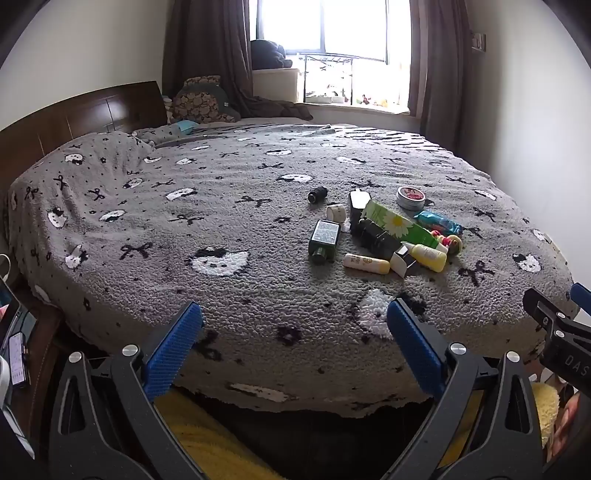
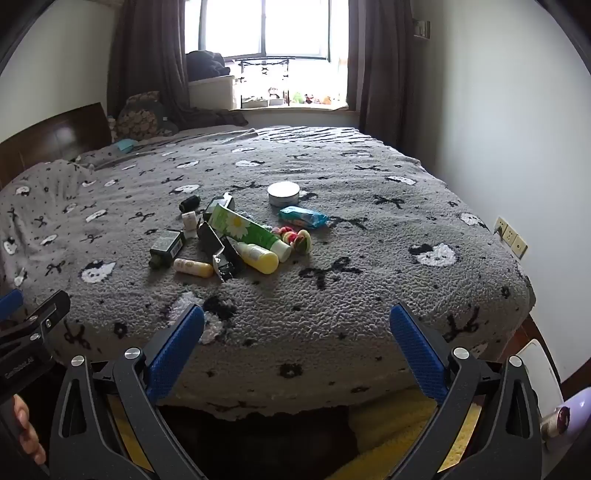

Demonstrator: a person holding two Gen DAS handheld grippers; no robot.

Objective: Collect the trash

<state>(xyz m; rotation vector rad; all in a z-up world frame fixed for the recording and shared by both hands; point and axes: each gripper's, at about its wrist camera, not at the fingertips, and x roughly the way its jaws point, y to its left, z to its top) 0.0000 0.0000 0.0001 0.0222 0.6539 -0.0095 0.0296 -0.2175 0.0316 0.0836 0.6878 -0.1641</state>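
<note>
- Left wrist view: we see the left gripper [image 1: 294, 347] w/ jaws spread wide, nothing between the blue pads [image 1: 173, 350]; it hangs over the near edge of the bed [image 1: 184, 221], apart from the trash.
- Trash pile sits on the grey blanket, right of centre, well beyond both grippers.
- Items noted: green bottle [image 1: 324, 240] lying flat at the pile's left; cream tube [image 1: 365, 263] just beside it; black cap [image 1: 317, 194] further back, alone; green daisy box [image 1: 400, 223] leaning over black boxes [image 1: 376, 234]; yellow bottle [image 1: 428, 255] at its near end; round tin [image 1: 410, 196] behind; blue packet [image 1: 437, 221] near the tin.
- Right gripper [image 2: 297, 345] also wide open, empty, over the bed's near edge; pile is ahead and left of it in the right wrist view.
- Each gripper shows at the edge of the other's view.
- Window [image 1: 328, 26] and curtains [image 1: 207, 55] at the far wall; headboard [image 1: 74, 118] on the left.
</note>
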